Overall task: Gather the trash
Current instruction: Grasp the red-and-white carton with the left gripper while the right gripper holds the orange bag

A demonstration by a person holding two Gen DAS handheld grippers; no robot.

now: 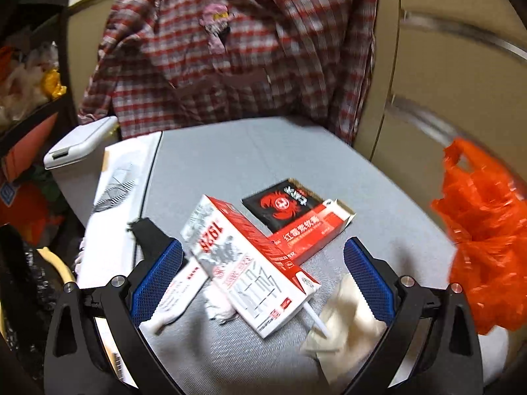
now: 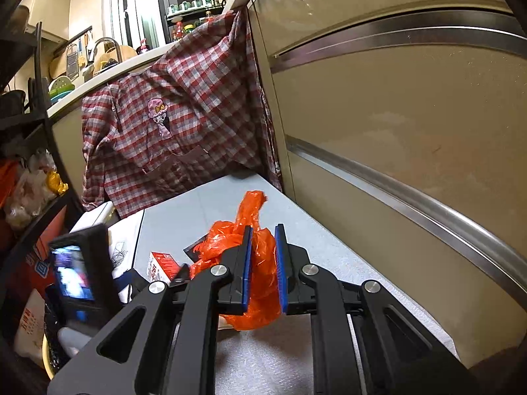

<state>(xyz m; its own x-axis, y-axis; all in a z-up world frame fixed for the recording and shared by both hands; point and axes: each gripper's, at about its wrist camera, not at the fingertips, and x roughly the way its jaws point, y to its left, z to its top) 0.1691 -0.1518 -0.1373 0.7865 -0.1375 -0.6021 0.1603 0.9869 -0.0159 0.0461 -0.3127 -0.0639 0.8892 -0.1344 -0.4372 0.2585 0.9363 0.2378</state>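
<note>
My left gripper is open above a pile of trash on the grey table: a red and white carton with a straw, a red box, a black sachet, a white tube and crumpled beige paper. The carton lies between its blue pads. My right gripper is shut on an orange plastic bag and holds it above the table. The bag also shows at the right in the left wrist view.
A red checked shirt hangs behind the table. Beige cabinet doors stand on the right. A white lidded bin and a white printed sheet sit at the table's left. A cluttered shelf is at the far left.
</note>
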